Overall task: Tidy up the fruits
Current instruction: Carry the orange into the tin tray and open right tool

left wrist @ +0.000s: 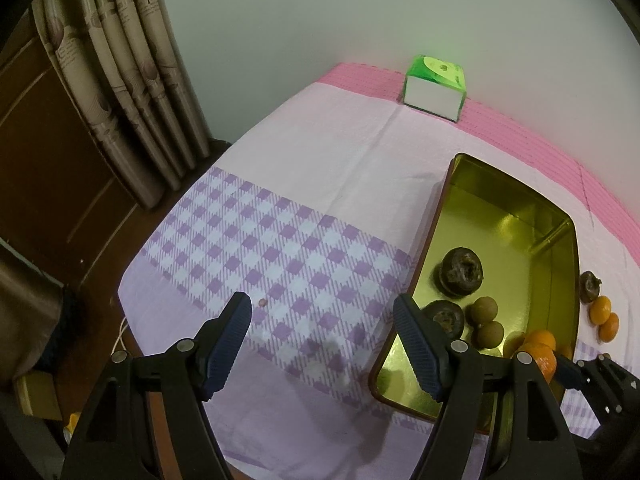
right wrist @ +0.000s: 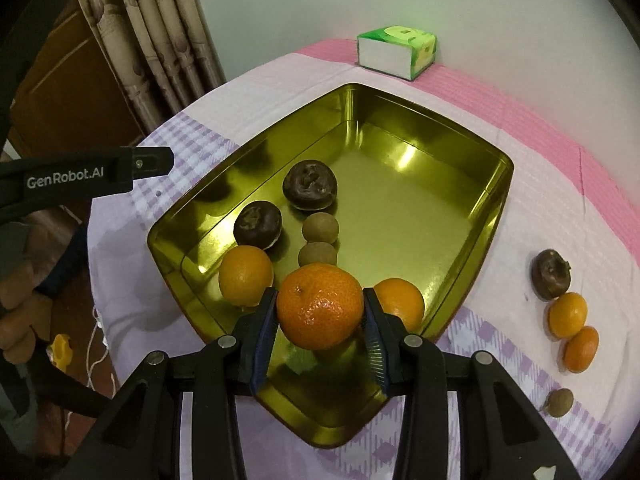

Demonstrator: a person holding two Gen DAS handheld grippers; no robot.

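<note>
My right gripper (right wrist: pixel 320 312) is shut on a tangerine (right wrist: pixel 319 306), which hangs over the near end of the gold tin tray (right wrist: pixel 400 128). Inside the tray lie two dark brown fruits (right wrist: pixel 310 185), two small tan longans (right wrist: pixel 320 229) and two tangerines (right wrist: pixel 245 275). To the right of the tray, on the cloth, lie a dark fruit (right wrist: pixel 550 274), two tangerines (right wrist: pixel 568 315) and a longan (right wrist: pixel 560 402). My left gripper (left wrist: pixel 322 322) stands open over the checked cloth, just left of the tray (left wrist: pixel 516 208), with nothing between its fingers.
A green and white tissue box (right wrist: pixel 396 51) stands at the table's far edge by the wall. Curtains (left wrist: pixel 120 80) and a wooden door lie beyond the table's left edge. A hand (right wrist: pixel 18 320) grips the left tool at the left of the right wrist view.
</note>
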